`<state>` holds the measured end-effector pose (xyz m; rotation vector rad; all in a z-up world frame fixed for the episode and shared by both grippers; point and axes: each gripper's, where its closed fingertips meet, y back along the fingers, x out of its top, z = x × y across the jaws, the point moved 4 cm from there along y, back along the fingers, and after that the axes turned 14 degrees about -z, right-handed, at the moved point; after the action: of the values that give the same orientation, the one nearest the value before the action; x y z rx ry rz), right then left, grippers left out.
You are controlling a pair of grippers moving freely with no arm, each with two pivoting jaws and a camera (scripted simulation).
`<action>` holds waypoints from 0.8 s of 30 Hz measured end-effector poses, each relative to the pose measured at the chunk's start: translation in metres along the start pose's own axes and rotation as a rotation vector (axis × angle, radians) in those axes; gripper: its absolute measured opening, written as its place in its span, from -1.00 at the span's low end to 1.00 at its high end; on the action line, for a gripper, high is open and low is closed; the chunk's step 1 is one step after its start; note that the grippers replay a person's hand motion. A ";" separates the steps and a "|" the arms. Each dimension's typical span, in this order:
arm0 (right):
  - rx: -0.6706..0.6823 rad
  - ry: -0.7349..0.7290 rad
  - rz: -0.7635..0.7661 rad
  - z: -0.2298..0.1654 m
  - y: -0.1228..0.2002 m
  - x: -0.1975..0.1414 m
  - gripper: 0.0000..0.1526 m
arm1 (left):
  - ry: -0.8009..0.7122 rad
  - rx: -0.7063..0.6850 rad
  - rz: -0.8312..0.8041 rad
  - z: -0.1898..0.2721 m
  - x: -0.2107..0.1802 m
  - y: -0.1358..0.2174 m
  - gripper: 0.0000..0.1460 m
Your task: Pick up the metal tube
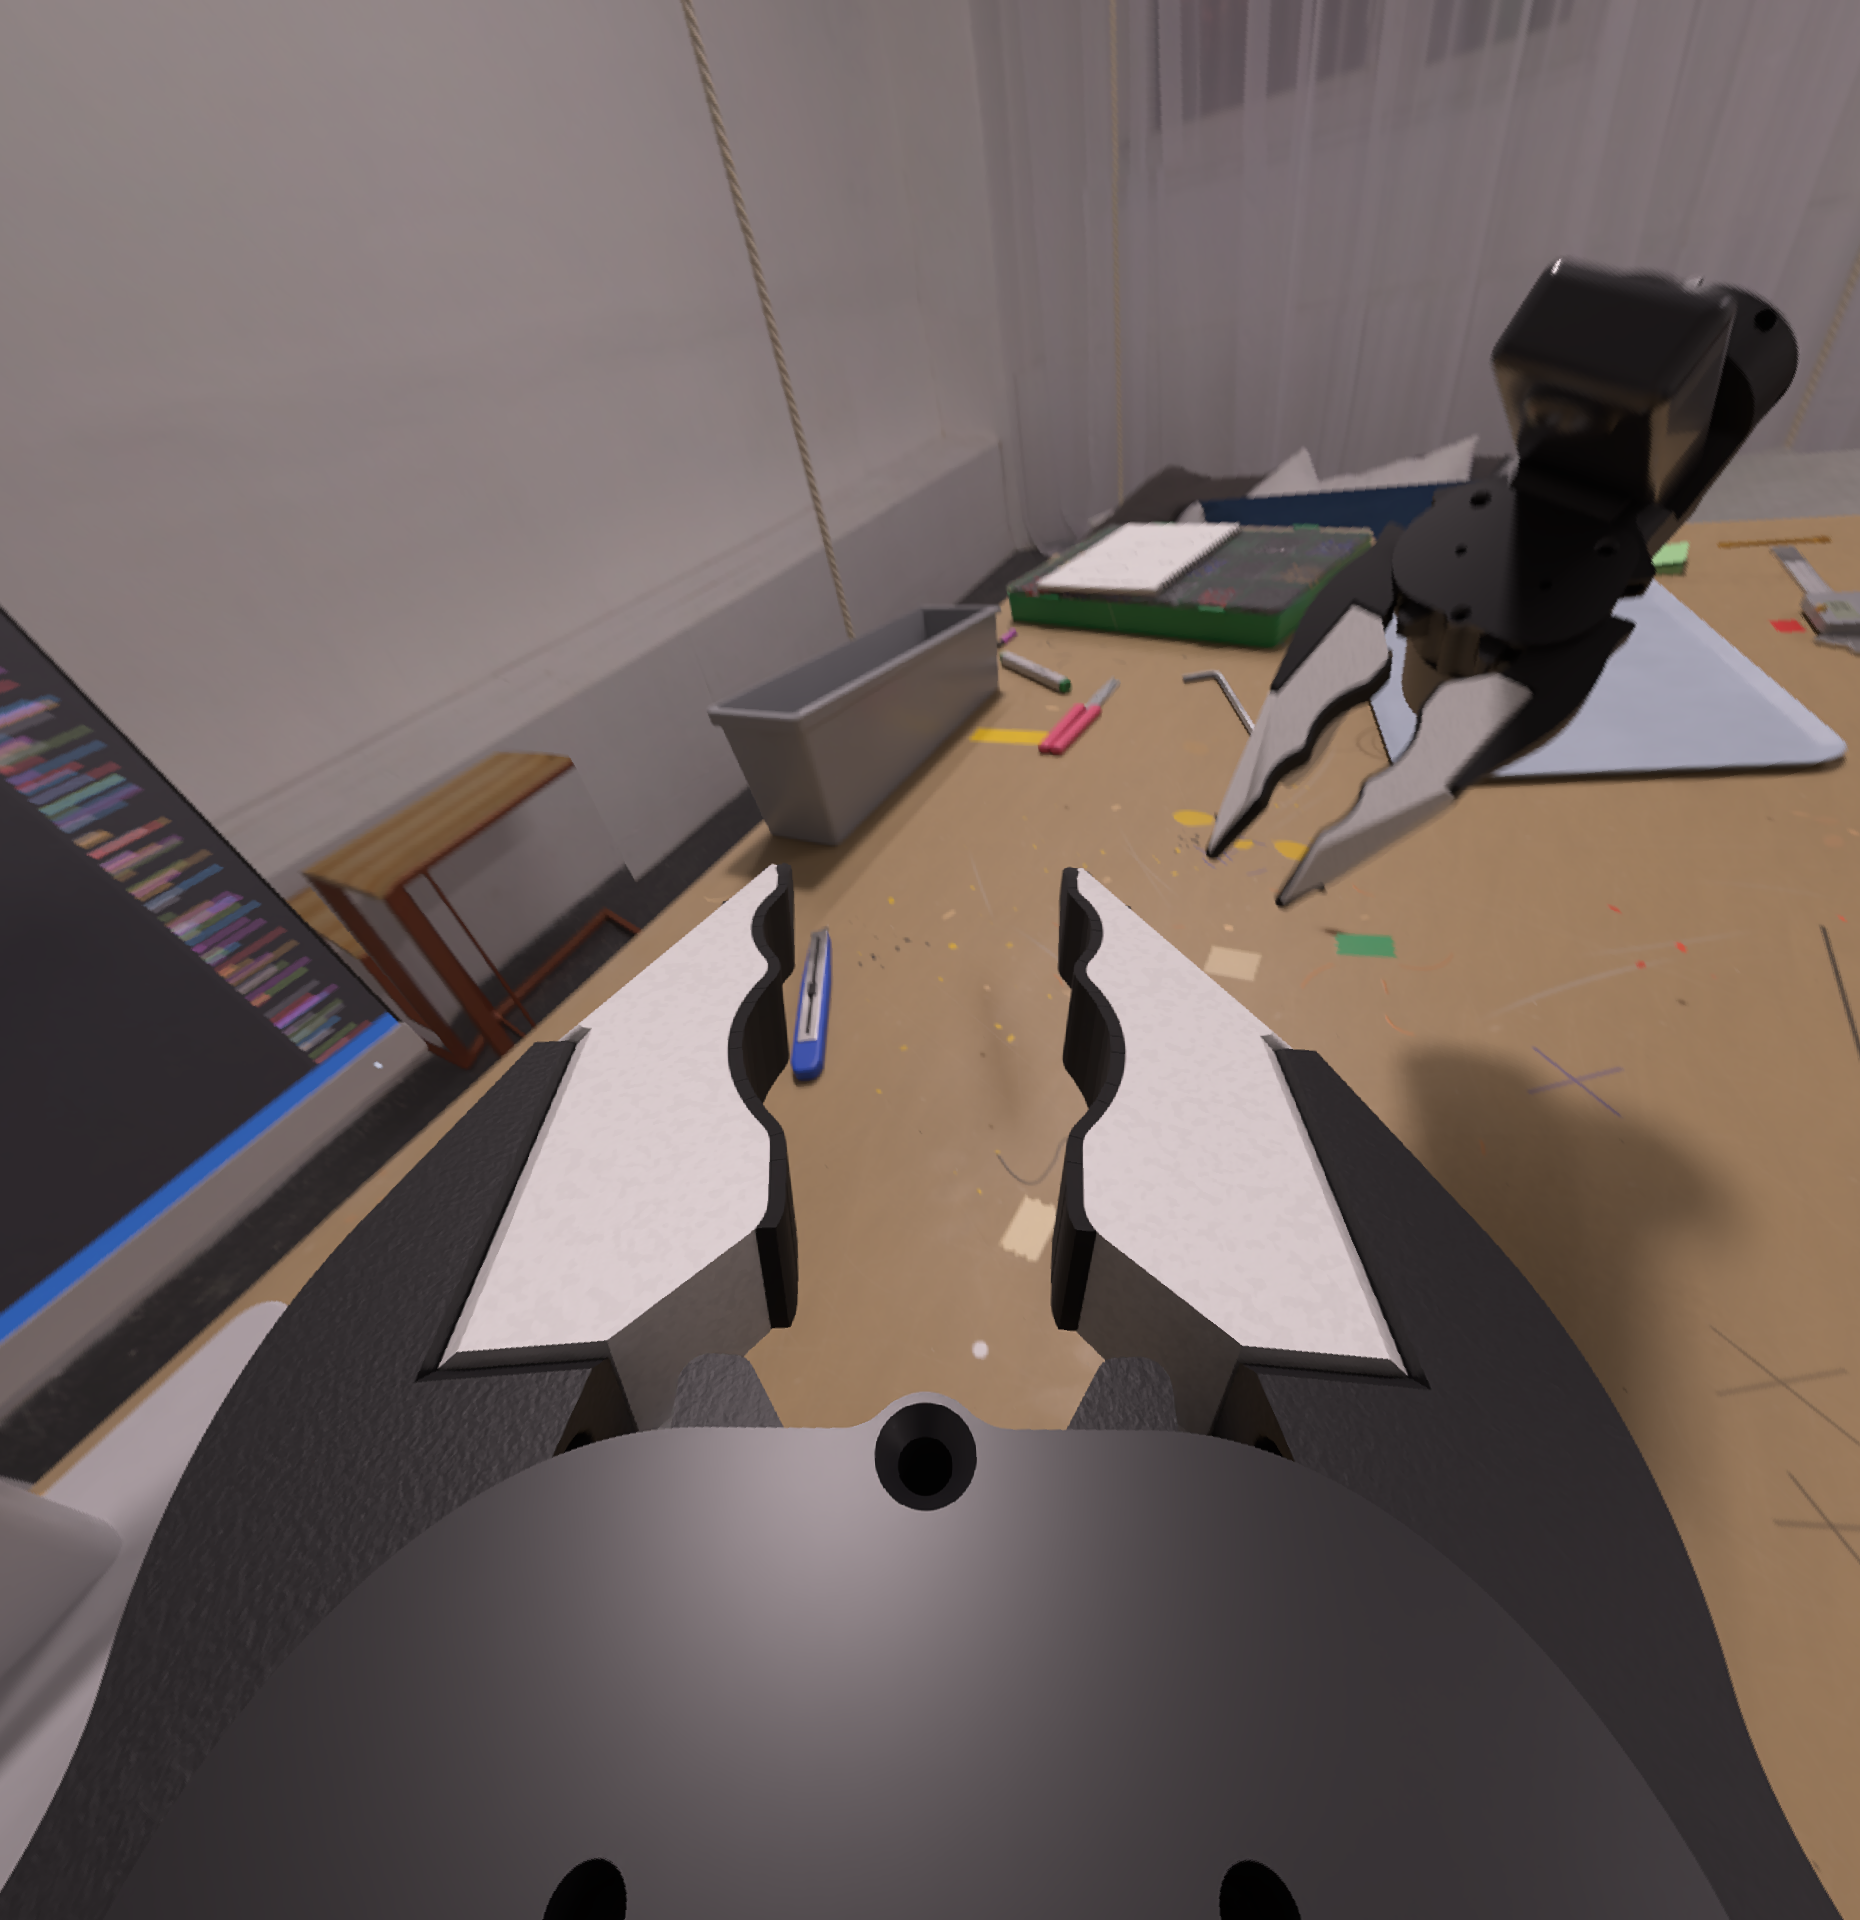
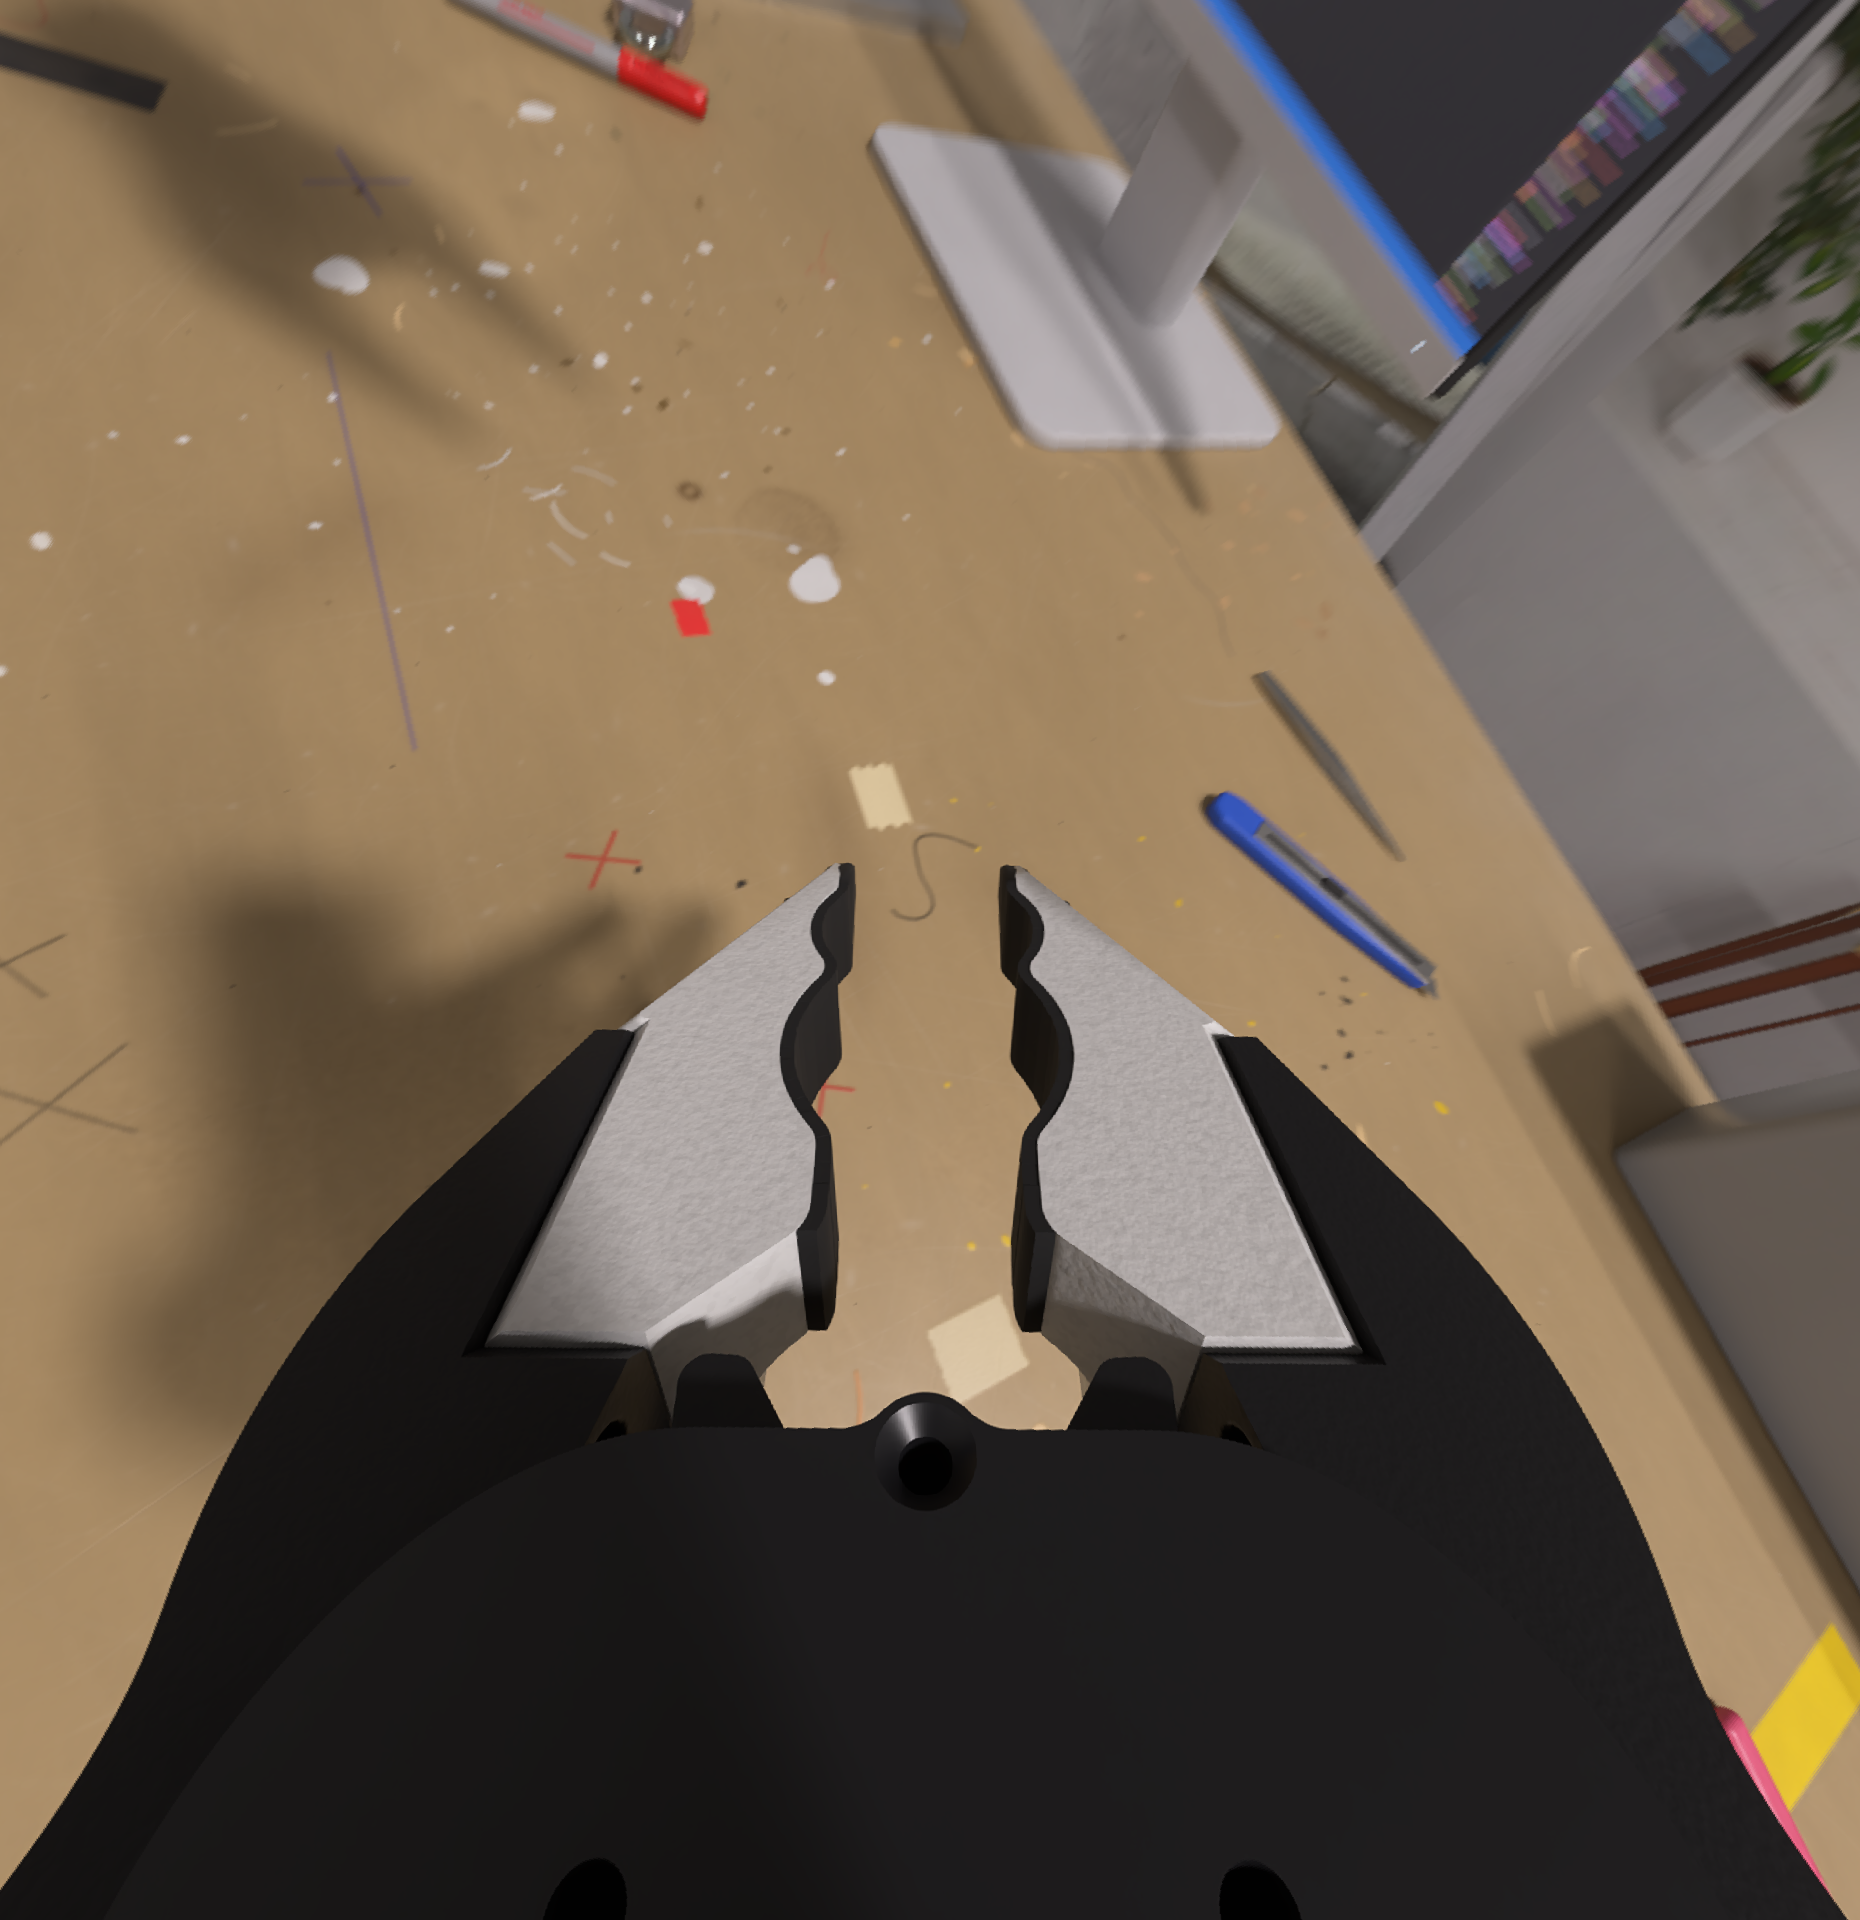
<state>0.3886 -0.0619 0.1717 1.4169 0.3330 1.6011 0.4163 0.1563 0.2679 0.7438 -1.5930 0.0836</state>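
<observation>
I cannot make out a metal tube for certain in either view. A slim grey metal piece (image 2: 1326, 764) lies near the table edge, beyond a blue utility knife (image 2: 1321, 894). My left gripper (image 1: 924, 883) is open and empty above the brown table (image 1: 1425, 1195), with the knife (image 1: 812, 1003) just past its left finger. My right gripper (image 2: 926, 873) is open and empty, hovering over bare table. It also shows in the left wrist view (image 1: 1250, 873), tips pointing down close to the tabletop.
A grey bin (image 1: 864, 707), a green tray with a notepad (image 1: 1186, 587), pink markers (image 1: 1080, 717) and an Allen key (image 1: 1222, 696) lie at the far end. A monitor (image 1: 126, 935) on its stand (image 2: 1071, 291) lines the table edge. A red-capped marker (image 2: 635, 68) lies farther off.
</observation>
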 end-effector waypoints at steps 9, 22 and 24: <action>0.025 0.160 -0.290 -0.029 -0.024 -0.008 -0.46 | -0.020 -0.009 0.081 0.005 0.011 0.012 -0.22; 0.269 -0.027 -0.386 -0.031 -0.053 -0.049 -0.55 | -0.056 -0.157 0.071 0.016 0.003 0.012 -1.00; 0.324 -0.054 -0.399 -0.037 -0.058 -0.049 -0.59 | -0.045 -0.174 0.070 0.017 0.002 0.011 -1.00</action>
<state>0.3774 -0.0563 0.0879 1.5149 0.8181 1.2160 0.3962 0.1565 0.2708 0.5589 -1.6462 -0.0212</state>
